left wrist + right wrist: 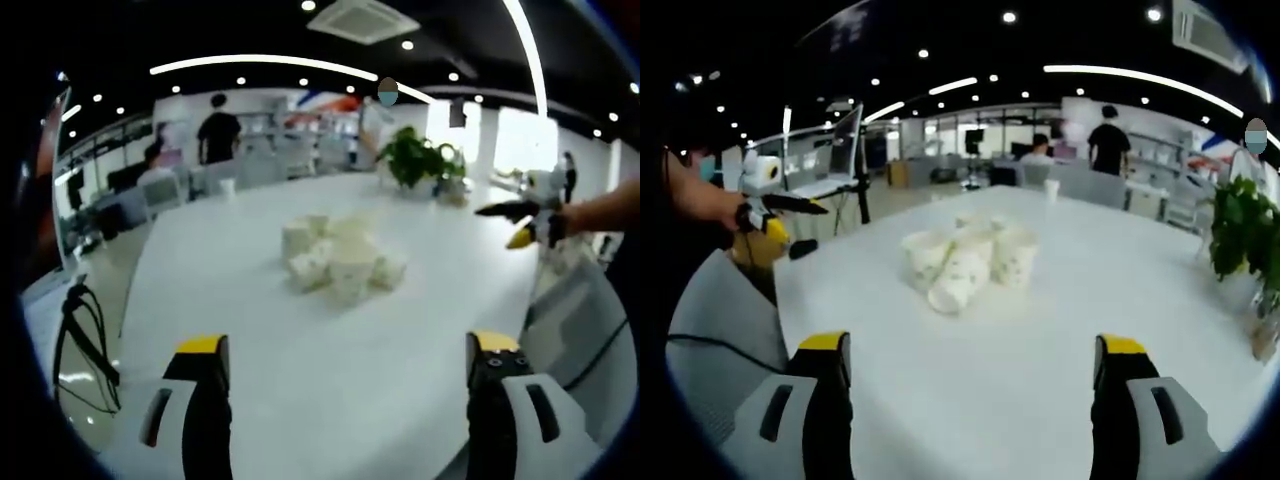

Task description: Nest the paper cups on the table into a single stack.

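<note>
Clearly the paper cups (338, 260) are light, thin-walled things that will dent if squeezed hard and skid on a smooth top if nudged, so a gentle pinch across the rim or upper wall of one cup looks the safest hold. They sit bunched together near the middle of the white tabletop (300, 380), touching one another; in the right gripper view the cluster (965, 262) shows some cups upright and at least one tipped on its side, with a faint green print on the walls.

Starting at the left, the left hand-held gripper (345, 395) has its jaws spread wide with nothing between them, well short of the cups. The right hand-held gripper (970, 400) is likewise spread wide and empty, also well back from the cluster.

The tabletop is glossy, pale and broad, so a cup may slide rather than stay put. Around it lies an open office: ceiling lights, a potted plant (415, 158) at the far edge, desks and people standing in the background.
</note>
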